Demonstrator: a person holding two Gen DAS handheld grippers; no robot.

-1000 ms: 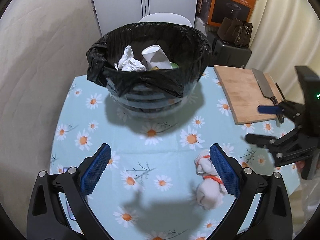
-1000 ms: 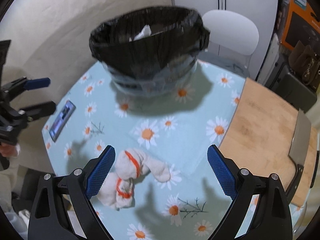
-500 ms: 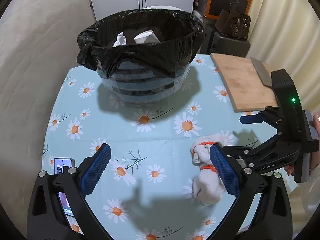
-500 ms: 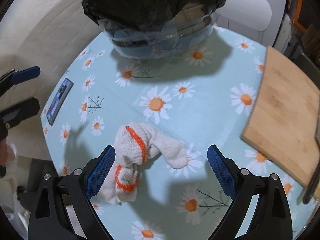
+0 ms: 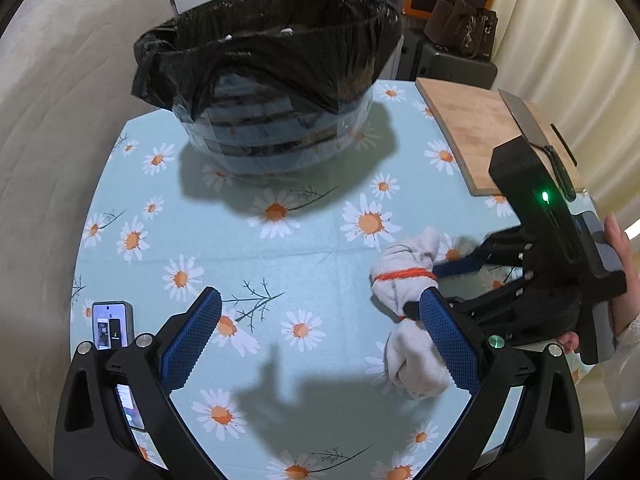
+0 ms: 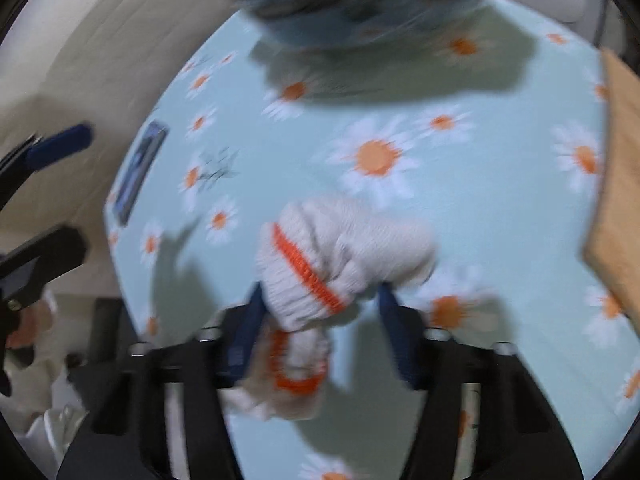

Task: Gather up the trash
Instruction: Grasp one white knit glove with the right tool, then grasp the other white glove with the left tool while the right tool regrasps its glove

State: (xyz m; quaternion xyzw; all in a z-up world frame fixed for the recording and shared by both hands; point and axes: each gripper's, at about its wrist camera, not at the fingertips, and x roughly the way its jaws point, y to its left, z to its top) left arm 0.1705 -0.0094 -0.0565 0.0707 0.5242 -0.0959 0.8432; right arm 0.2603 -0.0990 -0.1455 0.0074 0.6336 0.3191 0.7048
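On the worktop (image 5: 280, 264), near its right edge and well short of the bin (image 5: 276, 92), lies the task's thing: a pair of white gloves (image 5: 404, 280) with orange cuffs, bunched together. The right tool (image 6: 320, 308) is closing on them, its blue fingers (image 6: 250, 320) already pinched into the upper cuff, with the cloth bulging out above and the second glove trailing below, between the jaws' roots.

Risks, as I judge them:
- Only one glove may be caught. The lower one looks loosely tangled with the upper, so it could drop off during the lift and stay on the cloth.
- The grip sits on soft, ribbed knit near an edge of the bundle. Cloth compresses and slides, so a quick swing toward the bin might pull it free.
- The tablecloth could be nipped with the gloves, since the fingertips are down at its surface; lifting would then drag it, and the bin with it.
- The left tool (image 5: 320, 332) hangs just beside the gloves, its right pad (image 5: 448, 344) overlapping them in view; the two tools could knock together.

That left tool stands wide apart and empty. A phone (image 5: 110, 324) lies by its left finger, a board (image 5: 480, 128) with a knife (image 5: 524, 124) further right.
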